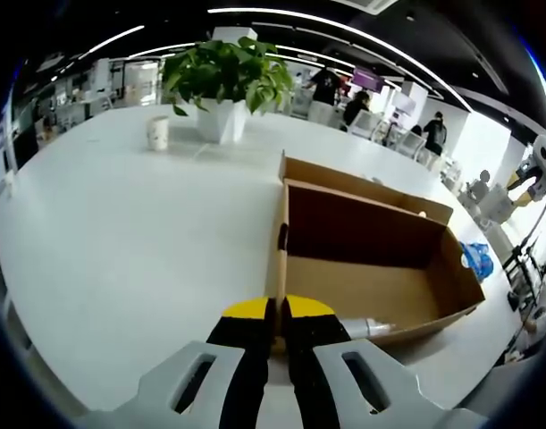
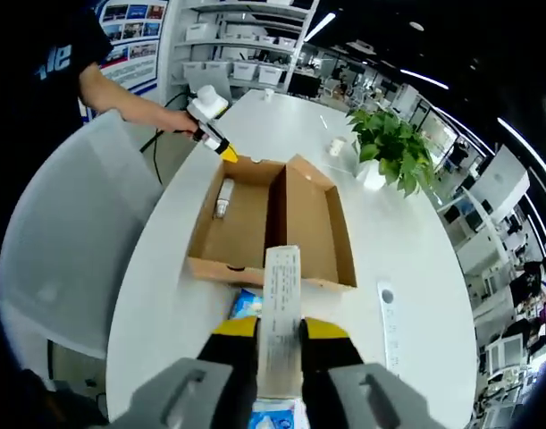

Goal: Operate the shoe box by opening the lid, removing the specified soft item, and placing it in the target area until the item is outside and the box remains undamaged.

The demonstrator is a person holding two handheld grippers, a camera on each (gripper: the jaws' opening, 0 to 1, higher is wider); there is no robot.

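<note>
White soft item point(image 2: 281, 313) clamped in right tool point(image 2: 280, 332).

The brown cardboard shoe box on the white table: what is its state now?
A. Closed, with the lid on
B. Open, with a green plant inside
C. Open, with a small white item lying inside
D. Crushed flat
C: the brown cardboard shoe box stands open, and a small white item lies on its floor.

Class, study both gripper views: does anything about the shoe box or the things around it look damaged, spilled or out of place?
Nothing stands out. The shoe box sits open and intact on the white table, the left gripper clamped on its wall. A white tube lies inside. The right gripper holds a white packet outside the box.
</note>
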